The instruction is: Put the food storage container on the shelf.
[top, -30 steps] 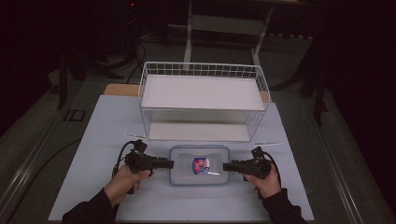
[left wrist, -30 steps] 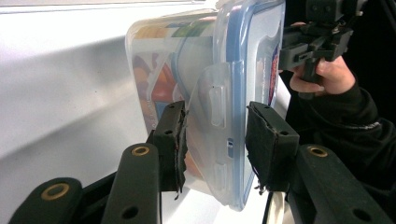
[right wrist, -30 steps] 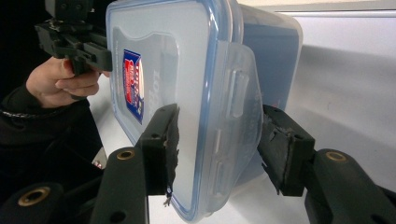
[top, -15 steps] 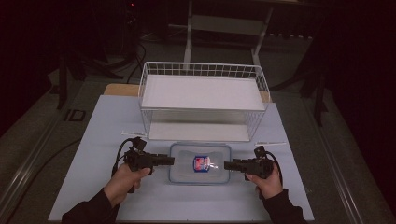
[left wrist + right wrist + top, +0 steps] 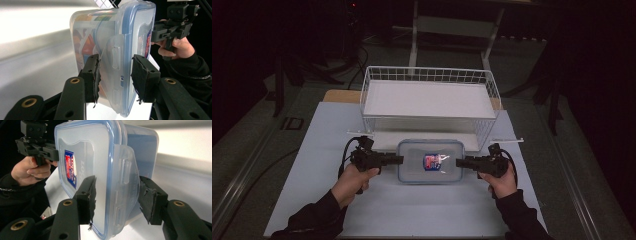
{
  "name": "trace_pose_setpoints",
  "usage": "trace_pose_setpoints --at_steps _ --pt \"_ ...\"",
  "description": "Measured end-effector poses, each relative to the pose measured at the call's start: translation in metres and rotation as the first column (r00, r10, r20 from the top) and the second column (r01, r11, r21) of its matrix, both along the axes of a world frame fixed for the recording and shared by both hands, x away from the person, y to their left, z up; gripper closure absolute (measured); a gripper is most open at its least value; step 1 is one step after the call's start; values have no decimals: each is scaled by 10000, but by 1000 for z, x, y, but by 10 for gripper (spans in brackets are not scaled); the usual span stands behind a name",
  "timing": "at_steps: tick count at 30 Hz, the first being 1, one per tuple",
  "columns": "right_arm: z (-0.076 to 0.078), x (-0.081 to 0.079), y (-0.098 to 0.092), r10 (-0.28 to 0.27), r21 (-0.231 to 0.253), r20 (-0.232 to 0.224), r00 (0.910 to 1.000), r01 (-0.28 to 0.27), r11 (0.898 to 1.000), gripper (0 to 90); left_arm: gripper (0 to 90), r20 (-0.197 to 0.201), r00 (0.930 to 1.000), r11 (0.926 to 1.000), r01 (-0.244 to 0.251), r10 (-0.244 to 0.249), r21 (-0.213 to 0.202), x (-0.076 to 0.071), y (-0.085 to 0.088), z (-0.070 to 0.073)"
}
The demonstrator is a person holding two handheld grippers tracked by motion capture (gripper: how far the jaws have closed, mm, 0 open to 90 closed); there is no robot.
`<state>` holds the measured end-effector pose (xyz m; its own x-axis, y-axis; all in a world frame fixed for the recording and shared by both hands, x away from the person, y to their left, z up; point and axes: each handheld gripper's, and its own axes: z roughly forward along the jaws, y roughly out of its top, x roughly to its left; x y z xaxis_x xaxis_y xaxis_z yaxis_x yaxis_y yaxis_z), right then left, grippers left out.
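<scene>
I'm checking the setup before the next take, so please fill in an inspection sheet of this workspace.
Surface: pale sheet covering the table, clean.
Job's things: clear lidded box with a red and blue label, gripped at both ends.
Clutter: nothing seen.
Grippers: left gripper shut on the box's end flap; right gripper shut on the opposite end.
Cables: black cable looping by the left hand.
Surroundings: white wire basket behind the box; dark floor with stand legs.

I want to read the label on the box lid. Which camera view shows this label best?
The right gripper view: the red-and-blue label faces that camera, large, on the lid. The high view shows it small and blurred. The left gripper view shows a thin edge-on strip.
</scene>
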<state>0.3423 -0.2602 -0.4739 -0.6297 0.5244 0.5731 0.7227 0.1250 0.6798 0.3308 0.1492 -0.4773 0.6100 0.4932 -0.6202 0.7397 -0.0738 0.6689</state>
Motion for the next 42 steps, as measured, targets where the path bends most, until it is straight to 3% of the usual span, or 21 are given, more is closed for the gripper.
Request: trace_pose_setpoints --at_steps 6,12,16,20,27,32,34,38,42 --pt "-1 12 -2 14 -29 267 9996 -14 10000 503 587 139 9998 9999 -115 116 -23 9 -3 -4" --pt "-5 22 -4 -7 -60 655 9978 11 10000 503 584 661 9977 9998 -168 164 47 19 -6 -8" --pt "-8 28 -7 -27 -15 809 9967 29 10000 503 583 692 9974 9997 -206 199 89 25 -9 -10" --pt "-13 36 -8 -138 38 1012 9948 135 9999 500 582 1167 9929 9992 -280 246 278 33 -11 -12" --pt "-18 45 -6 -311 -100 1378 9900 328 9994 495 576 1548 9871 9987 -457 414 244 40 -13 -23" --pt "-17 51 -4 -427 -211 1856 9817 474 9987 491 569 1902 9793 9969 -749 688 250 44 -16 -25" --pt "-19 53 -5 -514 -103 1982 9788 545 9985 488 566 2148 9737 9948 -888 763 490 45 -18 -25" --pt "-27 58 -4 -593 -96 2055 9769 626 9980 484 559 2225 9711 9919 -1045 860 726 49 -21 -29" --pt "-30 60 -3 -637 -89 2166 9742 672 9977 484 555 2135 9722 9918 -1114 959 619 52 -21 -31"
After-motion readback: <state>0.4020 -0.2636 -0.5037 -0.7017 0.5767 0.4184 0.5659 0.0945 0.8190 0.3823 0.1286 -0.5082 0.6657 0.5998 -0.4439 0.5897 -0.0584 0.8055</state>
